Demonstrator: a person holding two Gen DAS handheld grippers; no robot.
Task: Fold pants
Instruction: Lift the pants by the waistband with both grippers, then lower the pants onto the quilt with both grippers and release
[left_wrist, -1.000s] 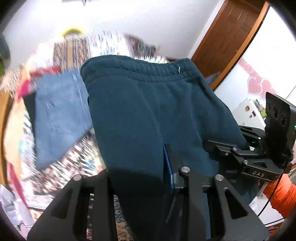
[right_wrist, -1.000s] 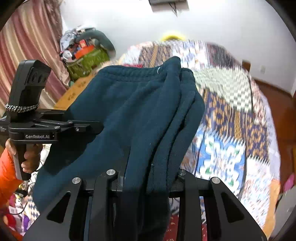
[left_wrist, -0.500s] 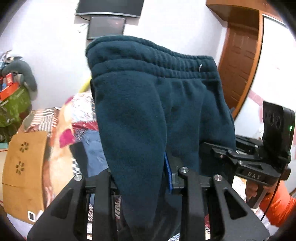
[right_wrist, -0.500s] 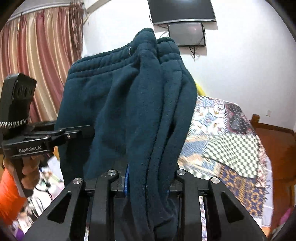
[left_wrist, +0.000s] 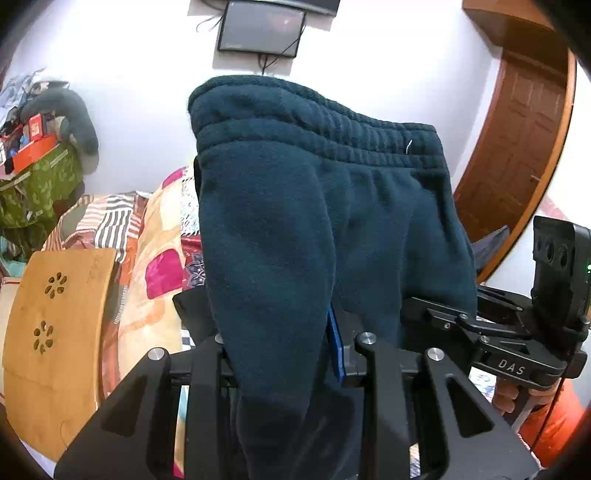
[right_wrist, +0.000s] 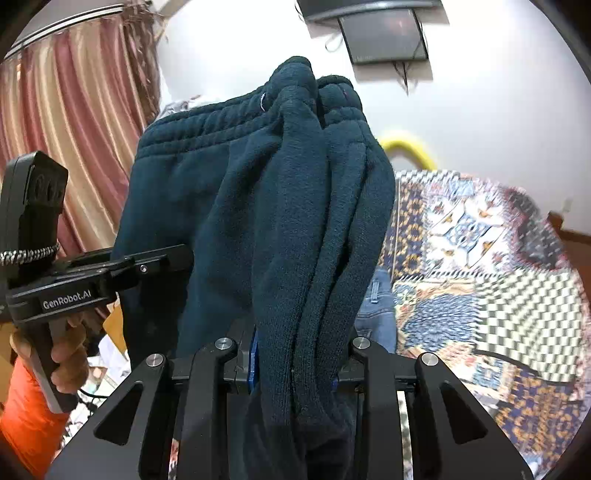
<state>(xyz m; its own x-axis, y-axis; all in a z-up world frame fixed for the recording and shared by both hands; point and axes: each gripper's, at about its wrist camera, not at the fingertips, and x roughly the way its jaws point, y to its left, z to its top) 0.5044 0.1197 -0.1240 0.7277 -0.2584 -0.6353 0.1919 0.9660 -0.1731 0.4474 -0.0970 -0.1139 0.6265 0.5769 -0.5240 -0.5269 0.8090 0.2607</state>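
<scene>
Both grippers are being held up side by side, each tilting slightly downward. The left gripper is clamping thick fabric between its fingers. The right gripper is pinching a bunched fold the same way. The person's left hand, in an orange sleeve, is wrapping the handle, and the right hand is gripping the other.
</scene>
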